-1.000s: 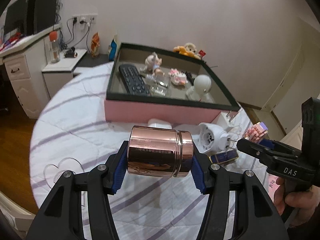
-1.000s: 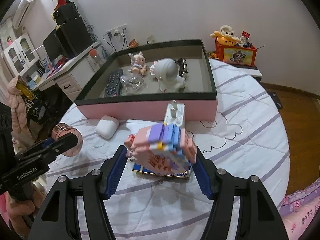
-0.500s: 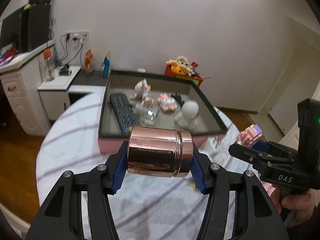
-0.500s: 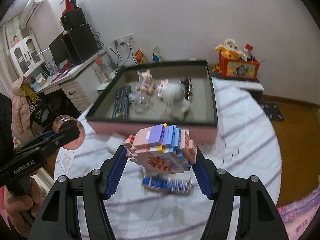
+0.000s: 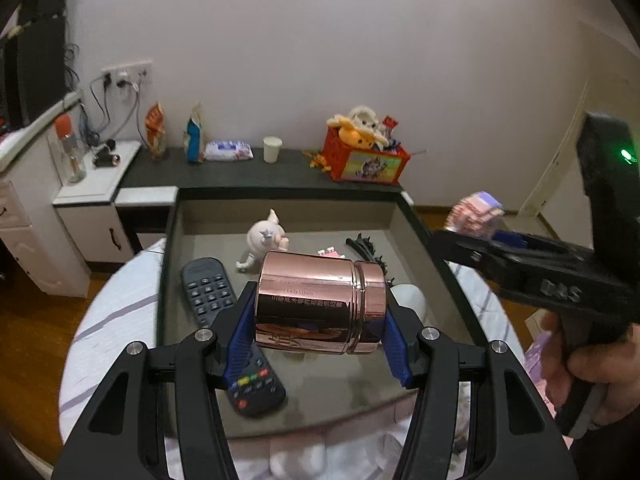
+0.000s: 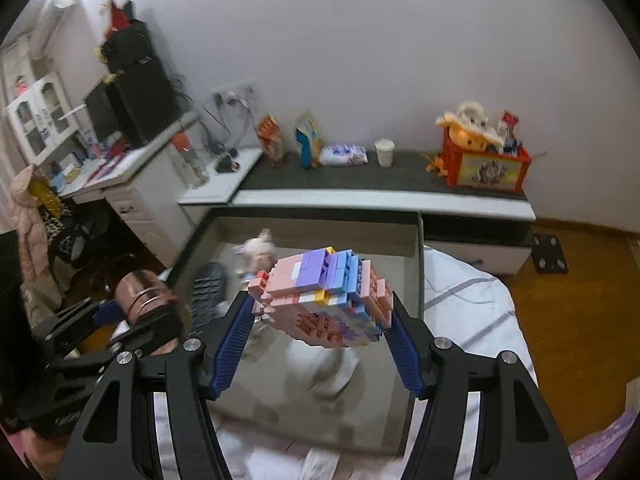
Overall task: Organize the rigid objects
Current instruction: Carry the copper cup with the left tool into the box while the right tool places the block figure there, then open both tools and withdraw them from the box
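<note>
A bedroom with pale walls, and a round table [image 5: 112, 320] under a striped white cloth, carries the work. Nearest the left wrist camera, the left gripper [image 5: 320, 316] is clamped on a rose-gold jar [image 5: 320, 300], its blue pads pressing the jar's two ends so the cylinder lies sideways and cannot roll out. In the right wrist view, the right gripper [image 6: 322, 320] squeezes a pastel brick model [image 6: 324, 300] by its flanks, tilted, probably to spare the studded faces.

Both loads hang above the open box [image 5: 170, 280], a shallow tray with a dark rim on the table, which looks like the collecting place. Already lying in it are a remote control [image 5: 224, 320] along the left wall, a white round-headed figure [image 5: 412, 300] partly hidden by the jar, a small pig figurine [image 5: 264, 240] further back and a black hair clip [image 5: 368, 248]. The free floor near the front seems the likely landing spot.

Beyond, a low dark-topped bench [image 6: 360, 176] holds a paper cup [image 6: 385, 153] and a red toy crate [image 6: 486, 168].
</note>
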Tool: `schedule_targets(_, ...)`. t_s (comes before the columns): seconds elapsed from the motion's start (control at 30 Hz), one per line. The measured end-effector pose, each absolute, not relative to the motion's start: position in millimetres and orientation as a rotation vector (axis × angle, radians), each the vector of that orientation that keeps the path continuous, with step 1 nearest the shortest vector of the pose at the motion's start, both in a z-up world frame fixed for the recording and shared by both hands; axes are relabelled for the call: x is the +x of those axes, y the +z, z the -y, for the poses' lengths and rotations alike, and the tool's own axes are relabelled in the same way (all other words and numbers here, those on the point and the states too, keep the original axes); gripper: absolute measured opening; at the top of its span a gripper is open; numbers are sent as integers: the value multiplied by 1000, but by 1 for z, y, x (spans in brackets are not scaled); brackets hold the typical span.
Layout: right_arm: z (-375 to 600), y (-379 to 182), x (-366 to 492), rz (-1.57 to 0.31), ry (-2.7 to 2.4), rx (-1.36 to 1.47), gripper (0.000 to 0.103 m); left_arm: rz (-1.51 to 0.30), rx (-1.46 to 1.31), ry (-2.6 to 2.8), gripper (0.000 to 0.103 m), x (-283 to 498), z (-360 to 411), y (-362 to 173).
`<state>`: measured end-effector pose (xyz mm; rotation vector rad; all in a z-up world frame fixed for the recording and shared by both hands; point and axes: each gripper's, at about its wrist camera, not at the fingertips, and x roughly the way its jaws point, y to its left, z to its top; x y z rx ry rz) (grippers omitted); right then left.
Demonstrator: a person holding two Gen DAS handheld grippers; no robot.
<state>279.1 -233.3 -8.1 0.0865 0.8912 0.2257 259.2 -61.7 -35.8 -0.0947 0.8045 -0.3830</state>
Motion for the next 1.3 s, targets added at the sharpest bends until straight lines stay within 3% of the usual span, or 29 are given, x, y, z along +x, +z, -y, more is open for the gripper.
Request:
schedule_targets(0.4, 238, -64, 318, -1038, 174, 74, 66, -919, -7, -420, 59, 267, 94, -85)
schedule_targets(0.43, 238, -65, 316, -1039, 174, 75, 66, -921, 0, -416, 61, 267, 95, -85)
schedule_targets(0.5, 237, -65, 316, -1043, 176, 72, 68, -923, 8, -392, 83, 266, 95, -85)
schedule_targets(0.57, 233, -64, 314, -1043, 195, 69, 80, -917, 10, -372, 94, 264, 93, -84)
schedule_targets(0.7, 230, -59, 308, -1025, 170, 52, 83, -920, -2, -356, 103, 255, 88, -78)
schedule_targets(1.3, 222, 9, 169, -801, 131, 73, 86, -817, -52, -295, 103, 143, 47, -43)
